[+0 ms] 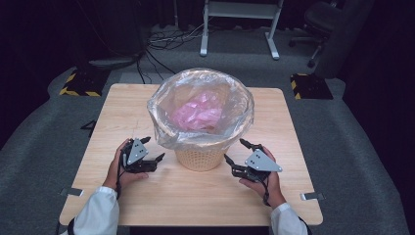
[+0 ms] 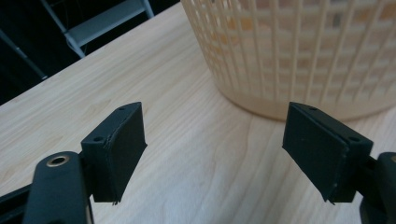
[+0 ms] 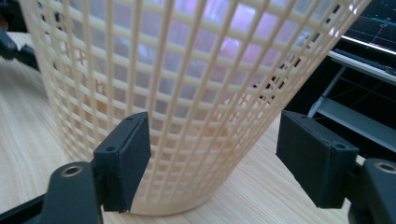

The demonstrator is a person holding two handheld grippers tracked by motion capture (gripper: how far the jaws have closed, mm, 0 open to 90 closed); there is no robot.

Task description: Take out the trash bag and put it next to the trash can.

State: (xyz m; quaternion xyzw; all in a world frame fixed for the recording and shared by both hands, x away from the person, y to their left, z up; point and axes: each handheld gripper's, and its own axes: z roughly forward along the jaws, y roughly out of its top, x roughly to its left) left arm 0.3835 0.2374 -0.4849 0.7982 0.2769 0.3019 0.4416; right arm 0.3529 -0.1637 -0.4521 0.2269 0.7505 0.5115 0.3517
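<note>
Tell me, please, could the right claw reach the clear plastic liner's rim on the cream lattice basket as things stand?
Probably yes: the right claw is open beside the cream lattice basket, and nothing stands between it and the clear plastic liner's rim just above.

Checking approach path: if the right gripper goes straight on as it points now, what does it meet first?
Most likely the basket: its lattice wall sits dead ahead of the open right gripper, between its fingers. Exact gap is unclear.

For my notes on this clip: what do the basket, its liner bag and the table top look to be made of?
Basket: likely moulded plastic, cream and matte, judging by its even open grid of thin ribs.
Liner bag: thin clear plastic film, glossy and crinkled, folded over the rim, with something pink showing through it.
Table: pale wood or a wood-look laminate with a smooth finish; grain lines run along it, but which it is stays open.
</note>
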